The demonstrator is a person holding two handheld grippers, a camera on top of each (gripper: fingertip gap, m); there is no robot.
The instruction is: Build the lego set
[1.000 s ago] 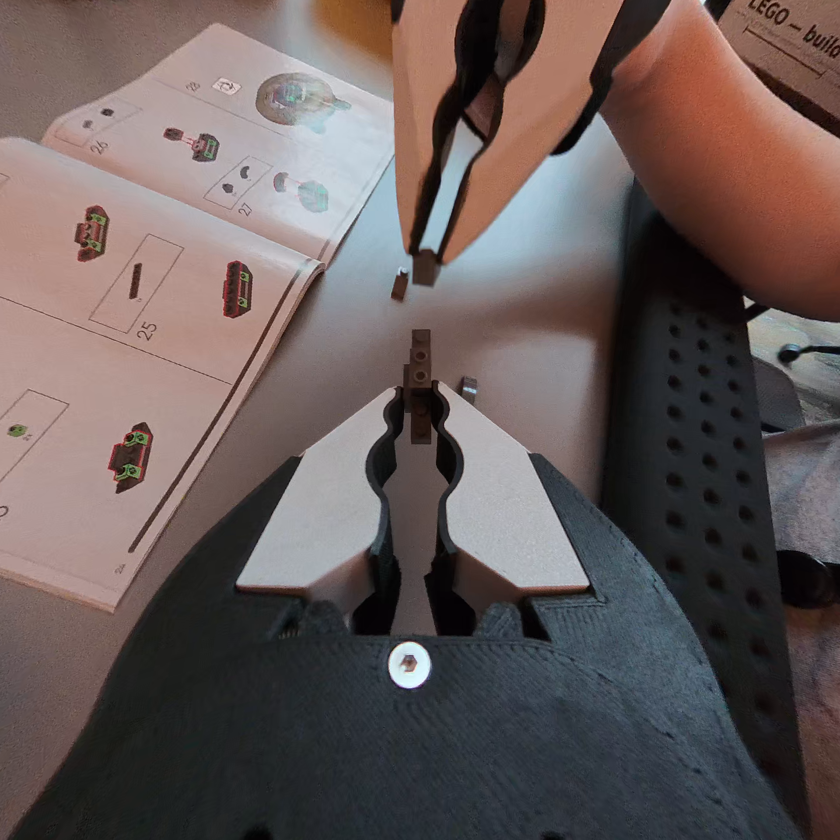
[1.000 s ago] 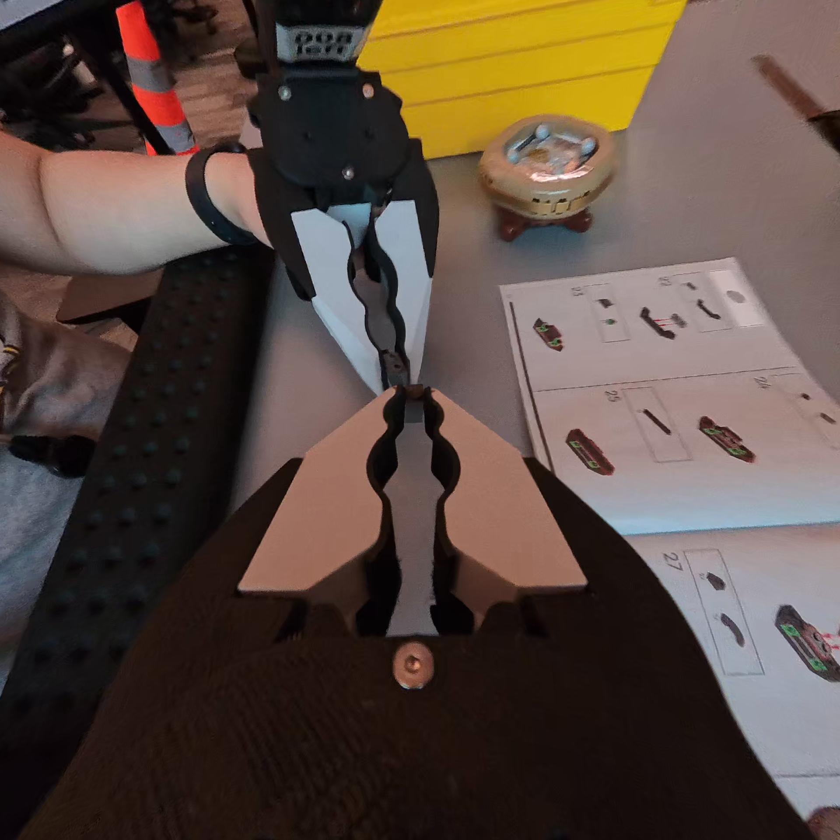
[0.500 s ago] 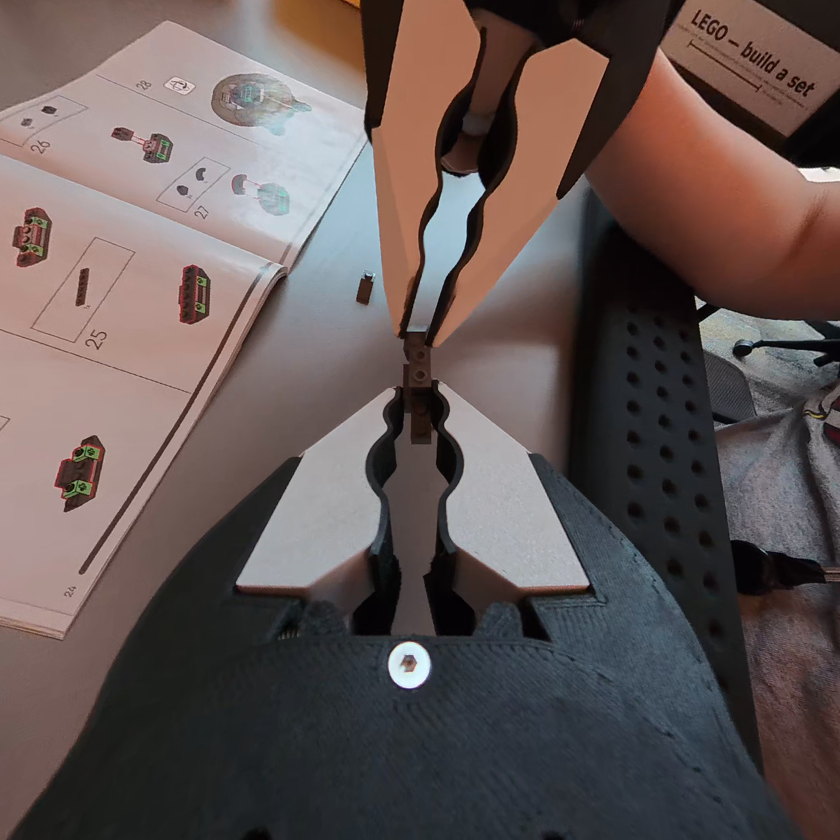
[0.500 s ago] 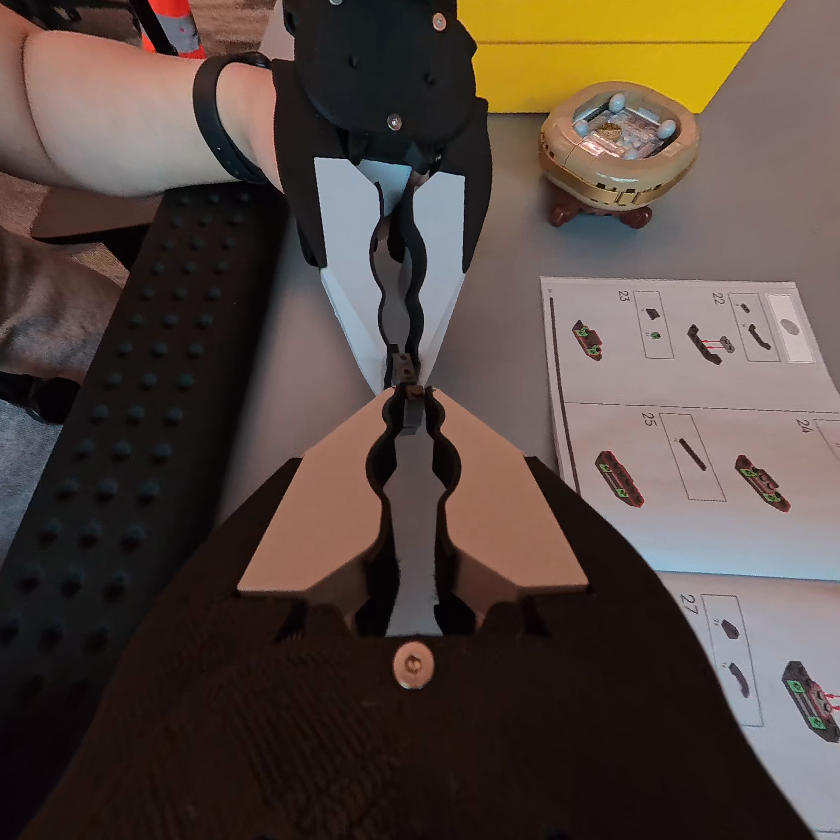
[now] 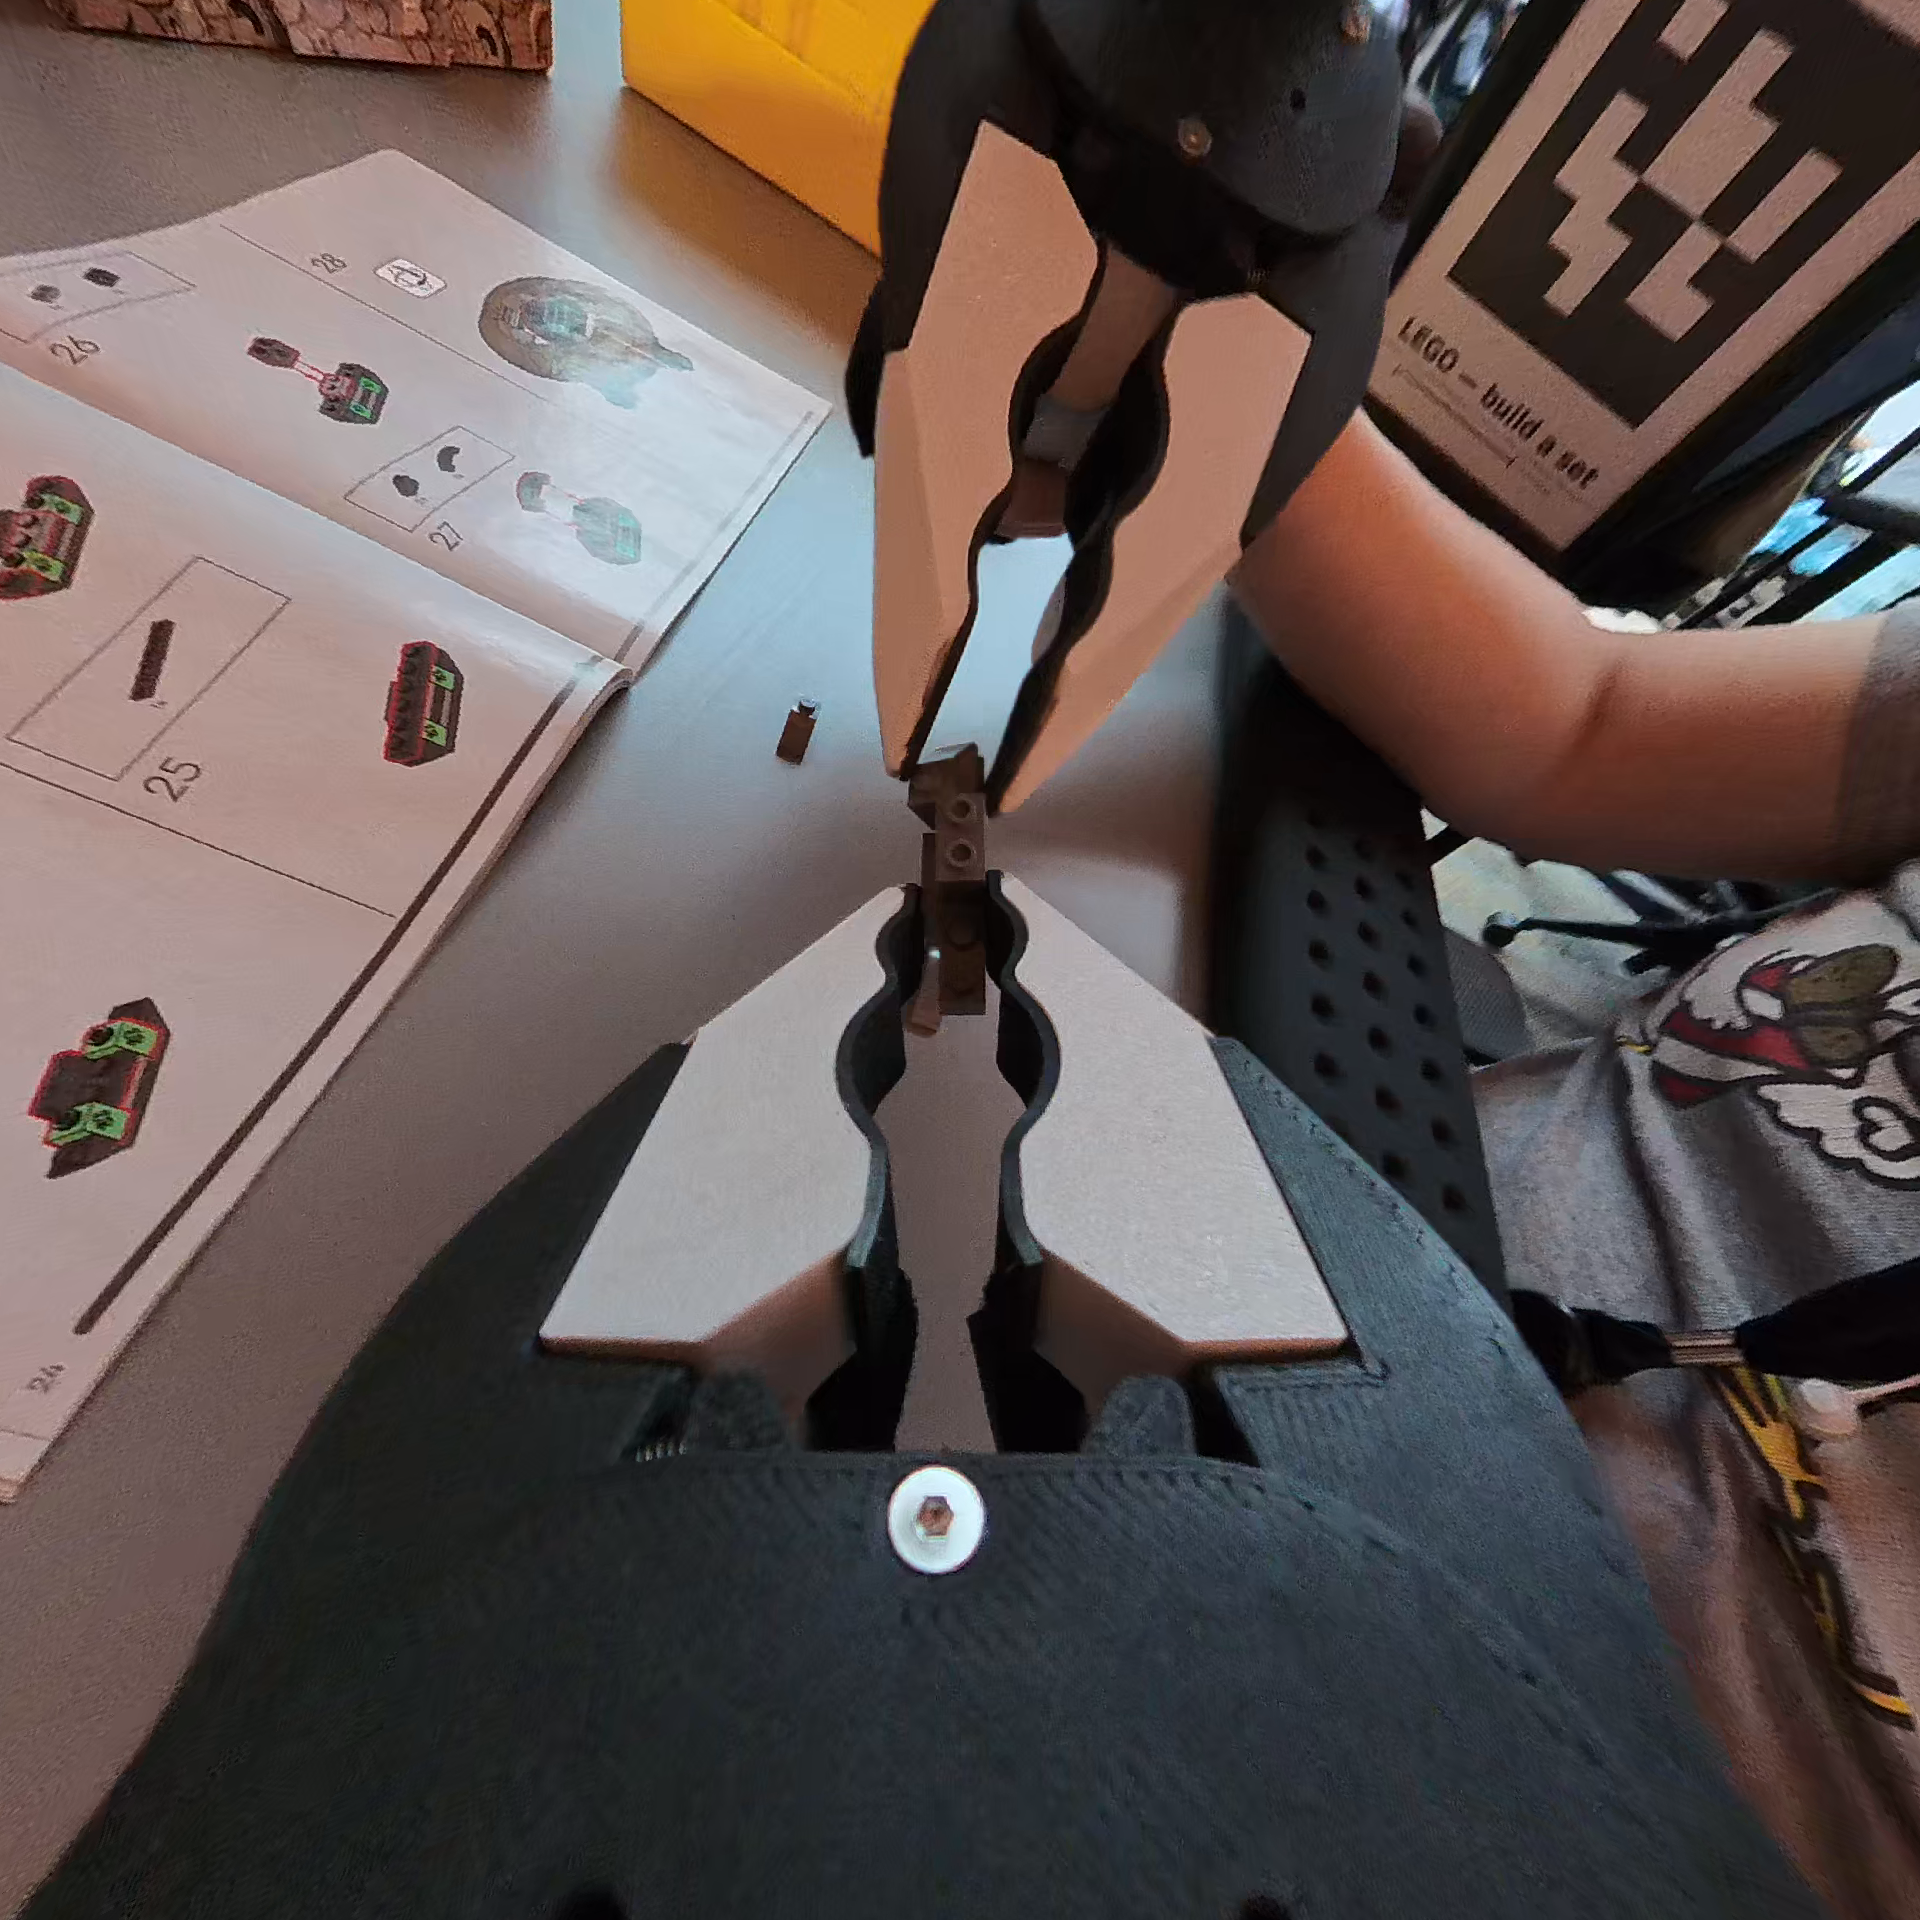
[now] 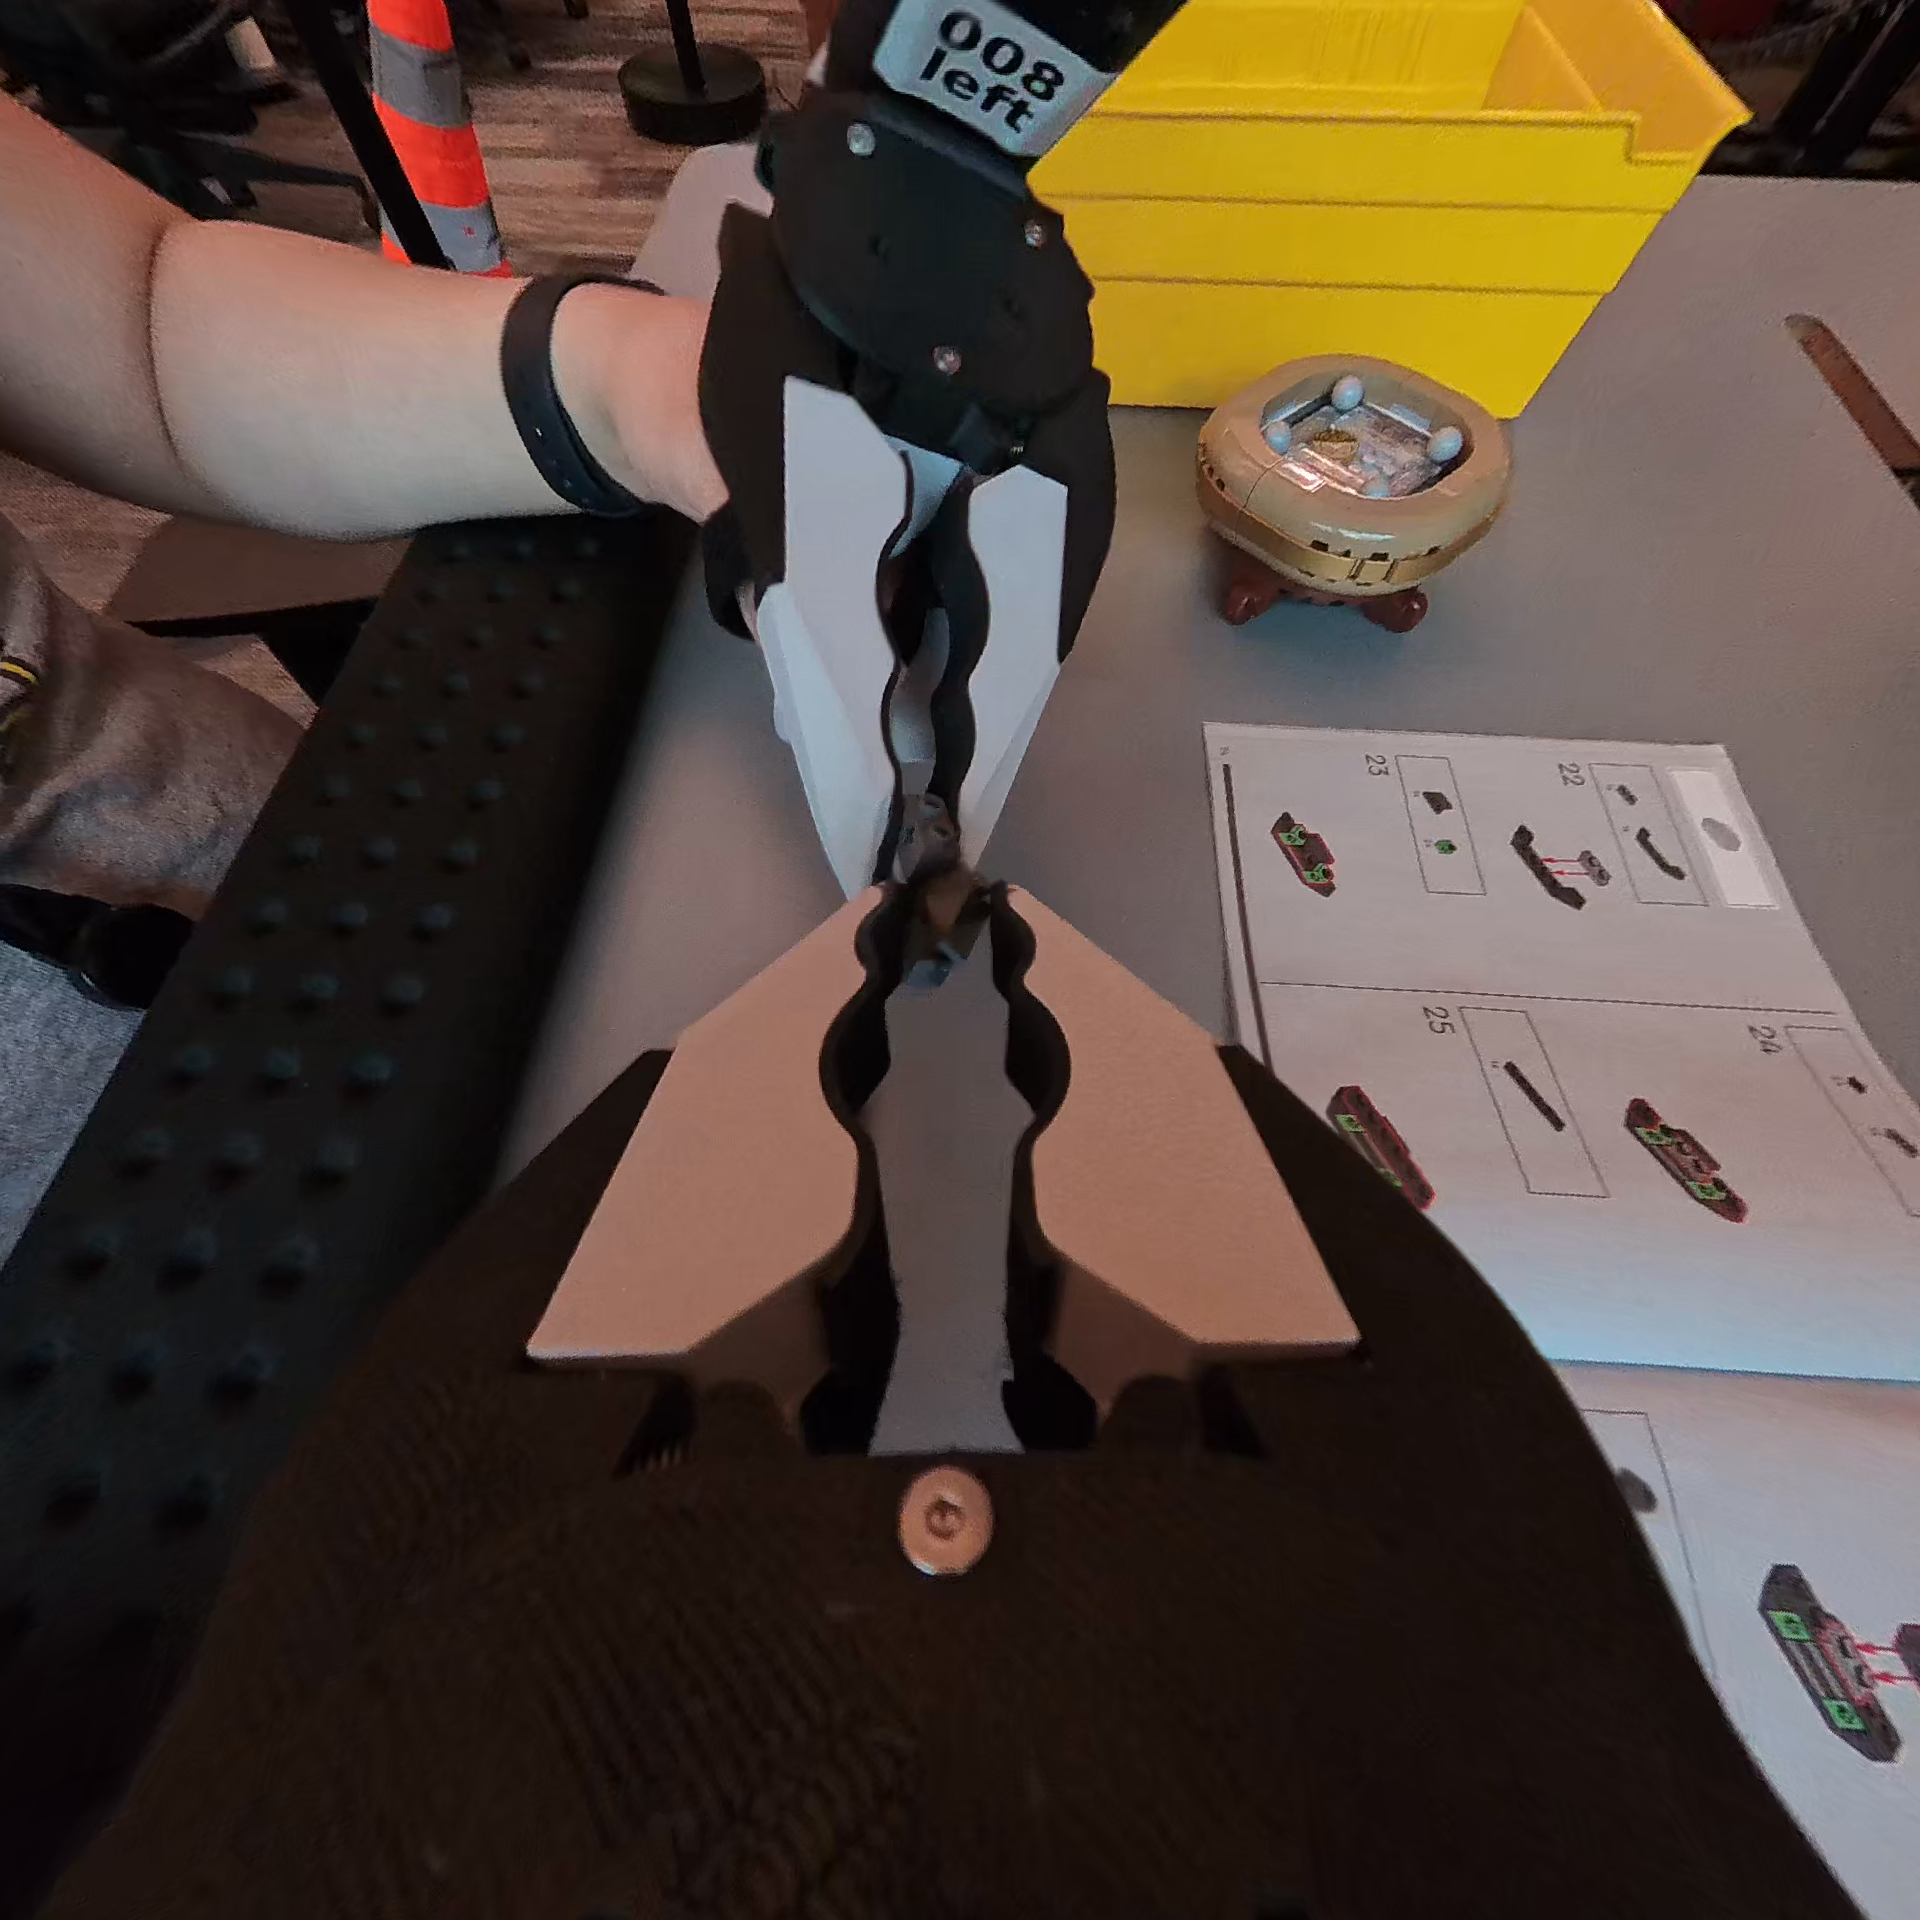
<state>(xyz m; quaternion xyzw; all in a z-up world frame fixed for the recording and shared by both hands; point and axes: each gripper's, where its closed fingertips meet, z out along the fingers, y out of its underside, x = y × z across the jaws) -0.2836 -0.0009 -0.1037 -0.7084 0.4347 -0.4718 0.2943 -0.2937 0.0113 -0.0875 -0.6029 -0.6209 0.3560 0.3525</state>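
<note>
The narrow dark-brown studded Lego plate (image 5: 958, 894) sits at frame centre in the left wrist view, clamped at its near end by my left gripper (image 5: 951, 914), whose fingers are closed on it. Its long axis runs straight up the frame, away from the camera, studs facing the lens. Its far end meets a small dark-brown Lego piece (image 5: 948, 777) pinched between the closed tips of my right gripper (image 5: 948, 781), which comes down from the upper centre; whether the two are seated, I cannot tell.

Judgement: both parts are light, rigid, smooth plastic. The plate is thin, so it may pivot or slip under pressing force; best held by its long side edges, close to the joint.

A loose small brown brick (image 5: 798, 731) lies on the grey tabletop (image 5: 644, 894) just left of the tips. The open paper instruction booklet (image 5: 312, 644) fills the left side. In the right wrist view, a round tan Lego model on a brown stand (image 6: 1351, 488) sits upper right, before a yellow plastic bin (image 6: 1351, 208).
</note>
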